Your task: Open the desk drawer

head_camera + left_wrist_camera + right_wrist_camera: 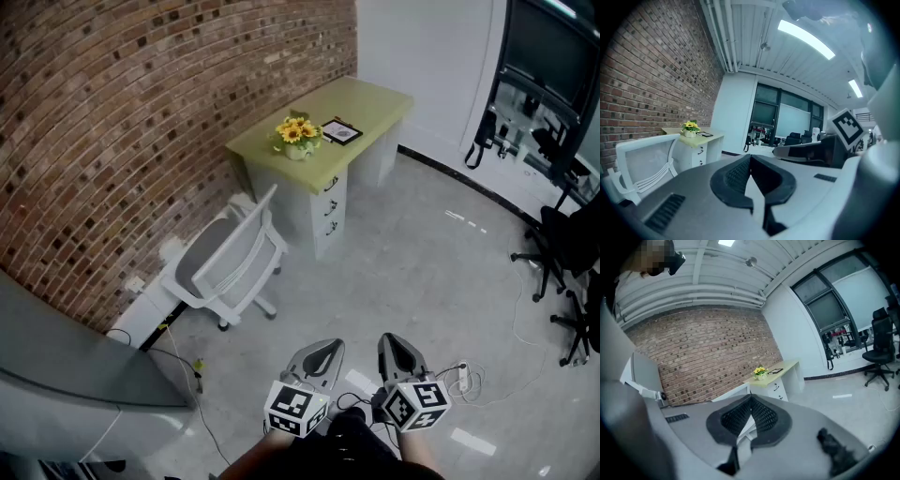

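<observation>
Approach step: I hold left gripper (317,359) & right gripper (401,354) pinched closed, empty; next, I'd judge, walk to desk drawers (330,208) at 12 o'clock.

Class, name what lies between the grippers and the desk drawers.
Only bare floor up to the drawers, per the head view; the chair stands aside, left.

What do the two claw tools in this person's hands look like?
Both are smooth, pale grey shells that narrow to a point. The left claw and the right claw are each lined with black textured pads set in a dark surround. A white box printed with black square patterns rides on each: the left cube and the right cube.
</observation>
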The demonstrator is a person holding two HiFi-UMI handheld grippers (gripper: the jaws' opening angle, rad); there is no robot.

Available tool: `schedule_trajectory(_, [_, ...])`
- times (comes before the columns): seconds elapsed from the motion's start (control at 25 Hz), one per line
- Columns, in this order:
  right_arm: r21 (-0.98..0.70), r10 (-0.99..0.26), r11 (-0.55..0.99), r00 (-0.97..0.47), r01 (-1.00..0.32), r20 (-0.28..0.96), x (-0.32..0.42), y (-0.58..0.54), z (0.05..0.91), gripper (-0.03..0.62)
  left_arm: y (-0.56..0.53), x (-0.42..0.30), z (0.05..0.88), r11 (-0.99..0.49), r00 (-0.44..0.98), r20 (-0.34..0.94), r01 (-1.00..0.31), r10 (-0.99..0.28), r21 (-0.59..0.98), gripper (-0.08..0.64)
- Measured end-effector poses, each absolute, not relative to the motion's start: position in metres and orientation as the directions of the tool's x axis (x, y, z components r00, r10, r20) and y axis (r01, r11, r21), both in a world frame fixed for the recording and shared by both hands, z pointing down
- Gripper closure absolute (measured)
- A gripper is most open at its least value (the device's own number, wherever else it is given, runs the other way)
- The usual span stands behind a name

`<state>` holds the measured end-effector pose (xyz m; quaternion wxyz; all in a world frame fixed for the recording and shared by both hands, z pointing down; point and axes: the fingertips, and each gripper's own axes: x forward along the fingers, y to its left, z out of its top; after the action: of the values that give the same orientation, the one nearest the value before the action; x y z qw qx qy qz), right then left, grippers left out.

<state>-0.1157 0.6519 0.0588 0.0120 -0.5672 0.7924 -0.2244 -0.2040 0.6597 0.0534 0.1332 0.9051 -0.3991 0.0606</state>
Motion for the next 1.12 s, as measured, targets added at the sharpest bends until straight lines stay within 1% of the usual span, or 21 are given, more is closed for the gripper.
schedule_trajectory(0.4, [-0.392,-0.897,0.275,-0.381,-0.878,0.225,-0.117,0.665,0.058,0.580,0.664,-0.195,0.051,-0.631,0.664,0.212,-0.748,-0.717,0.207,0.551])
schedule_trajectory(0.6, [-0.417,-0.904,0.287,-0.389,-0.862,0.180,-0.098,0.672,0.052,0.580,0.669,-0.177,0.048,-0.626,0.656,0.192,-0.754,-0.730,0.198,0.551])
schedule_trajectory(0.84, [-0.415,-0.890,0.306,-0.412,-0.857,0.194,-0.077,0.695,0.068,0.580,0.690,-0.154,0.059,-0.601,0.634,0.186,-0.772,-0.751,0.204,0.551])
schedule_trajectory(1.12, [-0.424,-0.902,0.297,-0.398,-0.855,0.170,-0.058,0.706,0.069,0.579,0.703,-0.138,0.067,-0.602,0.635,0.208,-0.772,-0.744,0.204,0.551])
